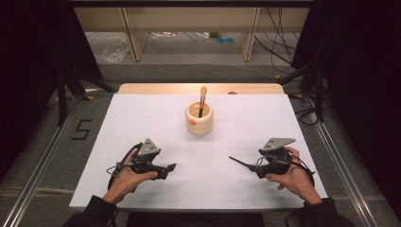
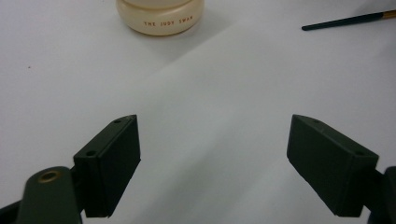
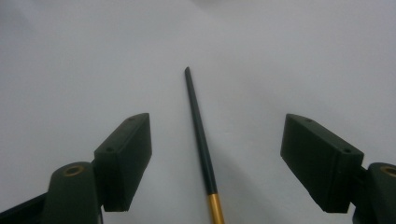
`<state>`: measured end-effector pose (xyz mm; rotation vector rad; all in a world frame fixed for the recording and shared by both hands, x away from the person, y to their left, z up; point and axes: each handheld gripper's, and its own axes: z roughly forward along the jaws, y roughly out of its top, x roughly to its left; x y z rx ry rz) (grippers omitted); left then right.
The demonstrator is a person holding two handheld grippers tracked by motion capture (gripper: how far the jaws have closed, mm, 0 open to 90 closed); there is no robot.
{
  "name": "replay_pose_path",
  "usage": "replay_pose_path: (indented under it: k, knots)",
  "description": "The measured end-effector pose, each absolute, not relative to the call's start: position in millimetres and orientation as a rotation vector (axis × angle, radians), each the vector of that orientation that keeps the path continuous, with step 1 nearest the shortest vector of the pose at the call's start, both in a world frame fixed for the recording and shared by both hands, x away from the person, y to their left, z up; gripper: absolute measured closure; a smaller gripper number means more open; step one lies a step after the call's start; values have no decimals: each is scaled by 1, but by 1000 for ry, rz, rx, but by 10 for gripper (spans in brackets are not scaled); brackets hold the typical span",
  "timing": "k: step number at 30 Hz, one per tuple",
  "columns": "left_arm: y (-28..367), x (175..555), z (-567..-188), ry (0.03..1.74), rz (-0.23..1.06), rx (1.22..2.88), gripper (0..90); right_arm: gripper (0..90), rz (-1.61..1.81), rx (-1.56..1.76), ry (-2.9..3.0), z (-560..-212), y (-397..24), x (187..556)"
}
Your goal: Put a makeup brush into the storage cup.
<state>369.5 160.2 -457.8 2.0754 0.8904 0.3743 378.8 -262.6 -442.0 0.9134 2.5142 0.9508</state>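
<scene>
A cream ribbed cup [image 1: 199, 119] stands at the table's middle, with one brush [image 1: 202, 100] upright in it, bristles up. The left gripper view has the cup [image 2: 160, 19] at its top edge. A second brush [image 3: 201, 135], with a dark handle and a gold ferrule, lies on the white table [image 1: 142, 118] between the wide-apart jaws of my right gripper [image 3: 215, 117], and neither pad touches it. In the high view its handle [image 1: 240, 162] points left out of the right gripper [image 1: 259, 168]. My left gripper [image 1: 170, 167] rests open at the front left with nothing between its jaws [image 2: 212, 126].
The lying brush's handle [image 2: 345, 21] reaches into the upper right of the left gripper view. Beyond the white sheet runs the table's wooden far edge [image 1: 156, 88]. Metal rails [image 1: 42, 161] flank the table, and cables lie on the floor behind it.
</scene>
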Motion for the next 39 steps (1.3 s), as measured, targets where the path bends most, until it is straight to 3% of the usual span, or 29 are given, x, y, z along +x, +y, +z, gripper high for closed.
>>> replay_pose_path:
  k: [16, 31, 39]
  knots:
    - [158, 368, -457, 883, 385, 2081, 172, 328, 793, 858, 2640, -445, -251, 392]
    - [158, 367, -459, 872, 378, 2099, 173, 532, 645, 790, 2773, -446, -242, 400]
    - [159, 367, -459, 878, 373, 2093, 173, 597, 567, 806, 2833, -447, -242, 406]
